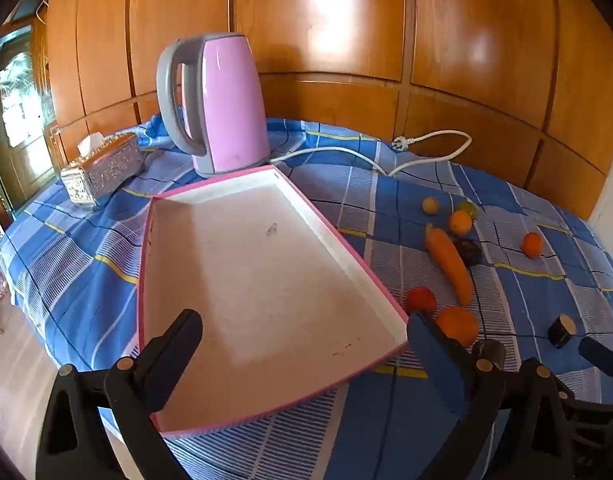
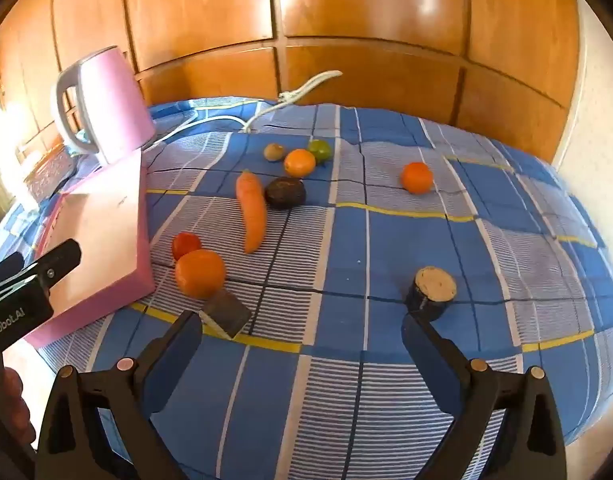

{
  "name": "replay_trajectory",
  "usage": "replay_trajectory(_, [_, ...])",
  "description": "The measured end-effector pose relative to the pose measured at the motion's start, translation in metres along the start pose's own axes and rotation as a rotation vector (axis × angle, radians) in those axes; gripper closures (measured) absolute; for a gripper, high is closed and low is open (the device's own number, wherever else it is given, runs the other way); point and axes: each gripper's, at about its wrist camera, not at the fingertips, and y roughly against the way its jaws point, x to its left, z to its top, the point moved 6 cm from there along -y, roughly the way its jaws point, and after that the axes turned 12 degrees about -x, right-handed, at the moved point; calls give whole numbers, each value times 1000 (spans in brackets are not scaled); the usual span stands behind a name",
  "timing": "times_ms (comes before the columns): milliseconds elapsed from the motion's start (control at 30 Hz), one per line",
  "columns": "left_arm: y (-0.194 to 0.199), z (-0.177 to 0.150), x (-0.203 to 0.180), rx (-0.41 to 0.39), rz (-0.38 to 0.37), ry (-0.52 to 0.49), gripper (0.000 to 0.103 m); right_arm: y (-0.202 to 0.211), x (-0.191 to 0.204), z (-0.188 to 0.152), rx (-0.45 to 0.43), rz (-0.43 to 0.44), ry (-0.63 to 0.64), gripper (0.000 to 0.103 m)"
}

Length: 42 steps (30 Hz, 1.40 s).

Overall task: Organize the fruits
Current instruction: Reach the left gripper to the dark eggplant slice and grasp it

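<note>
A pink-rimmed white tray (image 1: 266, 280) lies empty on the blue checked cloth; it also shows in the right wrist view (image 2: 106, 240). To its right lie a carrot (image 2: 251, 210), a large orange (image 2: 200, 273), a red fruit (image 2: 185, 243), a dark avocado (image 2: 285, 193), another orange (image 2: 299, 162), a green fruit (image 2: 320, 149), a kiwi (image 2: 273, 152) and a lone orange (image 2: 416, 177). Two dark cut pieces lie nearer: one (image 2: 431, 290) by my right finger, one (image 2: 226, 312) by my left finger. My left gripper (image 1: 306, 344) is open over the tray's near end. My right gripper (image 2: 302, 344) is open and empty above the cloth.
A pink kettle (image 1: 226, 104) stands behind the tray, its white cord (image 1: 426, 148) trailing right. A silver tissue box (image 1: 102, 168) sits at the left. Wooden panels (image 1: 326, 32) back the table. The table edge drops off at the left.
</note>
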Motion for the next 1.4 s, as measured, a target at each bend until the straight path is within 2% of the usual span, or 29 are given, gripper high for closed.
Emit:
replay_trajectory(100, [4,0,4,-10,-12,26,0,-3,-10,2,-12,-24,15,1])
replay_trajectory(167, [4,-1,-4,0,14,16,0,-3,2,2,-27,-59,78,1])
replay_trajectory(300, [1,-5,-6,33,45,16,0,0,7,1,-22,-57,68,1])
replay_trajectory(367, [-3,-5,3,42,38,23,0,2,-3,1,-16,-27,55,1])
replay_trajectory(567, [-1,-5,2,28,29,28,0,0,-5,1,-11,-45,56,1])
replay_trajectory(733, [-2,-4,1,35,15,23,0,3,-9,7,-42,-62,63,1])
replay_trajectory(967, [1,-4,-6,34,-19,15,0,3,-10,5,-32,-52,61,2])
replay_trajectory(1200, [2,-4,-5,31,-20,18,0,4,-15,6,-25,-71,43,35])
replay_trajectory(1400, [4,-2,-11,26,-58,6,0,6,-23,3,-7,-77,13,46])
